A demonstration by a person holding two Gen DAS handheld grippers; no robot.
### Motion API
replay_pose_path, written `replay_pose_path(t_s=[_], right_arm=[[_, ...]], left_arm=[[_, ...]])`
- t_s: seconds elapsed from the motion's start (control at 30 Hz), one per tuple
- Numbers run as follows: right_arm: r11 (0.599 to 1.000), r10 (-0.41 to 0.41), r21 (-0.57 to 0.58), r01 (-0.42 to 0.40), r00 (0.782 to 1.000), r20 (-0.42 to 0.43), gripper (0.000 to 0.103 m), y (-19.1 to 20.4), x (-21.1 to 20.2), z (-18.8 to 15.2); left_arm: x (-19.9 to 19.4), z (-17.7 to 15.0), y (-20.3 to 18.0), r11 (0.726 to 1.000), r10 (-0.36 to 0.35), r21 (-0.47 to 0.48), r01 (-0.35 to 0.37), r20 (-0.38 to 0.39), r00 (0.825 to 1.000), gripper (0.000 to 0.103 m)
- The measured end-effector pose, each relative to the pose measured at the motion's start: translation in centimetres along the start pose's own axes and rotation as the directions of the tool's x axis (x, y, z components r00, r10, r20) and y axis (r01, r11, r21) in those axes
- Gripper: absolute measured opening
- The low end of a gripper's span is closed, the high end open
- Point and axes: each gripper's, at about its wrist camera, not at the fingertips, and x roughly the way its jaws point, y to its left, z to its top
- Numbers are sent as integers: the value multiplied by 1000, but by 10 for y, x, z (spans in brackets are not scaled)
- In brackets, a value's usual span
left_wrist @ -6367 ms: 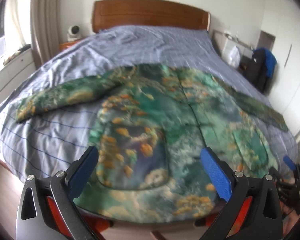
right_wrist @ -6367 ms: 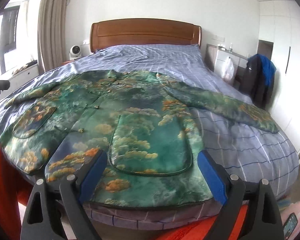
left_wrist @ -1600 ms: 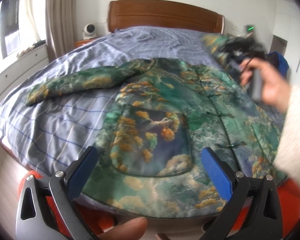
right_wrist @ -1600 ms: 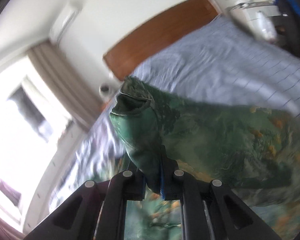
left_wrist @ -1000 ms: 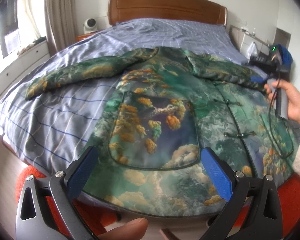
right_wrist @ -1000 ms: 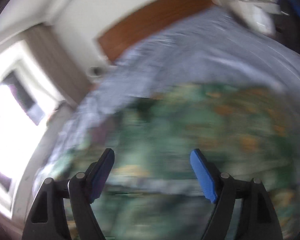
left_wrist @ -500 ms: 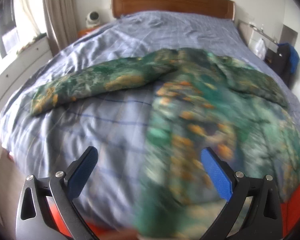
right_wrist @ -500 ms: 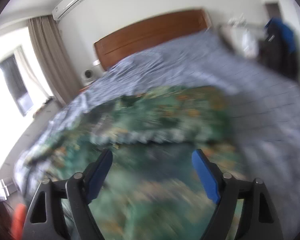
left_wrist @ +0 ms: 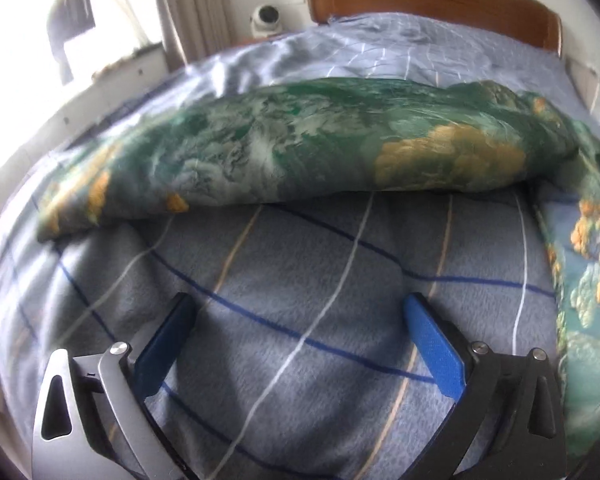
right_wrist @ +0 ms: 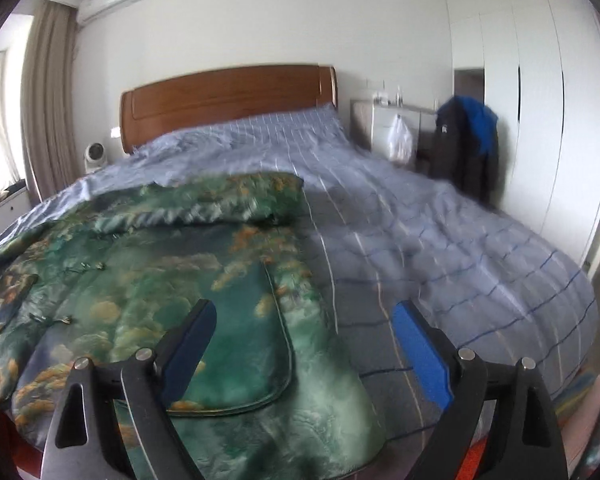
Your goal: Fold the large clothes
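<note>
A large green jacket with orange and white cloud patterns (right_wrist: 148, 280) lies flat on the bed. Its right sleeve (right_wrist: 228, 200) is folded across the chest. Its left sleeve (left_wrist: 300, 148) stretches out over the bedspread, close ahead in the left wrist view. My left gripper (left_wrist: 296, 340) is open and empty, low over the bedspread just short of that sleeve. My right gripper (right_wrist: 304, 344) is open and empty, above the jacket's lower right edge by a front pocket (right_wrist: 240, 340).
The bed has a blue-grey checked bedspread (right_wrist: 440, 248) and a wooden headboard (right_wrist: 228, 96). A small white fan (right_wrist: 96, 156) stands at the left. A dark and blue coat (right_wrist: 468, 144) hangs by white wardrobes (right_wrist: 540, 100) at the right.
The right gripper let go of the right sleeve, which now lies folded over the chest, and drew back to the hem. The left gripper moved left and forward toward the left sleeve.
</note>
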Motion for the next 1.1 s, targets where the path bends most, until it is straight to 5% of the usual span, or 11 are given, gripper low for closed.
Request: replay_pose_path(t_s=[0.1, 0.27, 1.1], right_arm=[[1000, 10, 22, -10, 1000, -24, 89, -7, 5, -2], [999, 5, 51, -5, 1000, -2, 89, -14, 1, -3], [1000, 8, -23, -8, 1000, -1, 89, 4, 4, -6]], left_arm=[[-3, -2, -1, 1000, 13, 3, -13, 12, 1000, 103], [0, -4, 14, 996, -65, -59, 66, 16, 998, 103], [0, -1, 10, 997, -58, -51, 59, 18, 998, 103]])
